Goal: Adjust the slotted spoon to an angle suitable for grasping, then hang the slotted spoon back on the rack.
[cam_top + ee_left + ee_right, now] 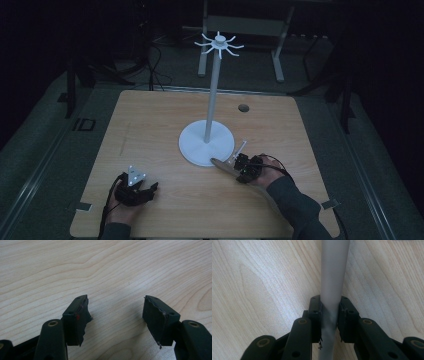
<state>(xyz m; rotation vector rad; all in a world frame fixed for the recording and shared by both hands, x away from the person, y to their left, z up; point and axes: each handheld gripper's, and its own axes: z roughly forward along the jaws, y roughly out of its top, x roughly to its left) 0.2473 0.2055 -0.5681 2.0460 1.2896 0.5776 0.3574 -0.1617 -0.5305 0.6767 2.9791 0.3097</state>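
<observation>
So there's a light wooden counter point(150, 120) in a pretty dim room, and standing on it a bit right of centre is a white stand point(207, 142), round base, tall thin pole, and a ring of little hook arms at the top. The right tongs point(239, 169) sit just near-right of that base, clamped on a long flat utensil point(223, 167), greyish-tan (a spatula or something like it, hard to tell in this light), whose far end touches or overlaps the edge of the base. In the right gripper view the grey handle point(333, 277) runs straight up between the two black jaws, which press on it from both sides. The left tongs point(137, 189) rest low at the near-left of the counter, well apart from the stand, with the grey three-cornered plate on top. In the left gripper view the left tongs point(115, 320) are spread wide with bare wood grain between them.
</observation>
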